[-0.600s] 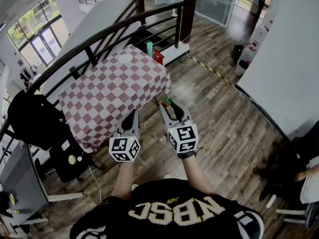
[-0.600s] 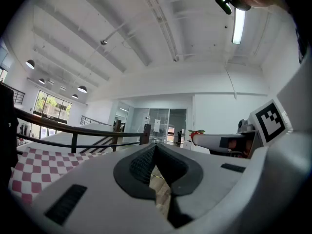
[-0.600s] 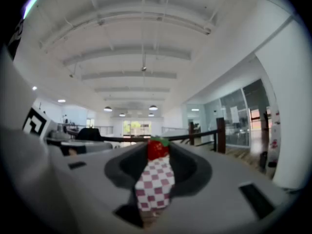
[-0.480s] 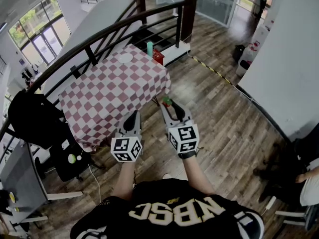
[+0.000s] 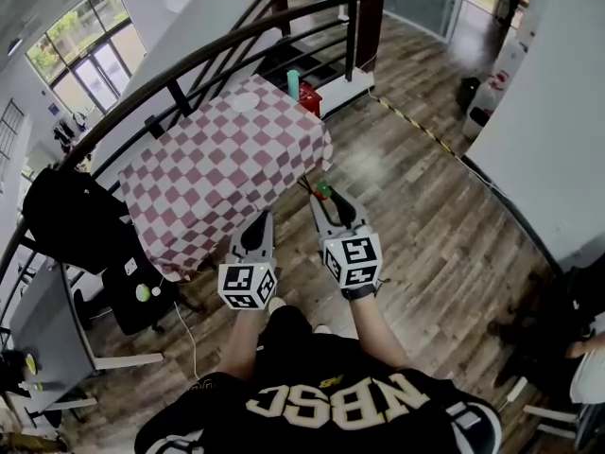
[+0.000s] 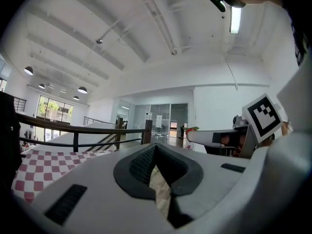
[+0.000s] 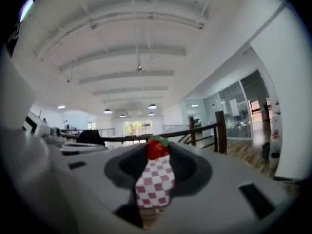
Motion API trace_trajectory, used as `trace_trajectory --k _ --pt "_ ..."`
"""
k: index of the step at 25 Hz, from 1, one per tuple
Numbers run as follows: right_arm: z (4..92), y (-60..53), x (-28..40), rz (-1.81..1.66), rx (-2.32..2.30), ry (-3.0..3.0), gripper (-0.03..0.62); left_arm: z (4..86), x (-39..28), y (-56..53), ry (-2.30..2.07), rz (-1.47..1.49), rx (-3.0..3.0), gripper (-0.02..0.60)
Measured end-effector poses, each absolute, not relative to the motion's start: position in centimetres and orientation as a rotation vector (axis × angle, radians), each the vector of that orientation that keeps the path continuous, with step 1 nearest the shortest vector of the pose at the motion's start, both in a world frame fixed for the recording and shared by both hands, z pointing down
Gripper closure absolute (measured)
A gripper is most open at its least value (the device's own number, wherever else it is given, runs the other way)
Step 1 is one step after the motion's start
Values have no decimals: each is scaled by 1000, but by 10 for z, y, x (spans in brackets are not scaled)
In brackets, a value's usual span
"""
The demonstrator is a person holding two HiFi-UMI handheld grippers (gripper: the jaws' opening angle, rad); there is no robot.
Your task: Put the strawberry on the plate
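As the right gripper (image 5: 324, 197) tip-pinches the small red strawberry (image 7: 157, 148) short of the red-and-white checked-cloth table (image 5: 217, 173), the fruit may slip; the left gripper (image 5: 262, 219) is clenched, empty.

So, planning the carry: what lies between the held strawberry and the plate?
In the head view, only bare checkered tablecloth lies between the strawberry in the right gripper and the plate.

From here, my right hand-held gripper (image 7: 157, 156) has its jaws pinched on a red strawberry (image 7: 157, 149) with a green cap, right at their tips. In the gap beneath it I see the counter's red-and-white checked cloth (image 7: 155, 185). Beyond, a dark railing (image 7: 204, 128) runs to a wooden post (image 7: 222, 130).
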State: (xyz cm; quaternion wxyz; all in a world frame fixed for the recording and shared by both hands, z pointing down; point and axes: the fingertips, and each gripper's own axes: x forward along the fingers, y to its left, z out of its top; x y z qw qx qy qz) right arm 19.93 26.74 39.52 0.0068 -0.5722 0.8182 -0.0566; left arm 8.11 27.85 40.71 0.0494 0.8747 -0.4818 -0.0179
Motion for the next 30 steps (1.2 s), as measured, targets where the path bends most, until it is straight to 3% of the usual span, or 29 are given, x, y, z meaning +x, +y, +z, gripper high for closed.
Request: trace_trajectory --k 9,22,30 --pt "436 206 189 -327 -1842 2548 451 420 75 211 -1490 -24 2703 572" --pt "415 6 82 -256 -1760 2675 451 413 -34 20 -1592 -128 2601 572" --pt "434 -45 47 -318 -1744 2723 451 425 -64 -35 -1521 -112 2587 572"
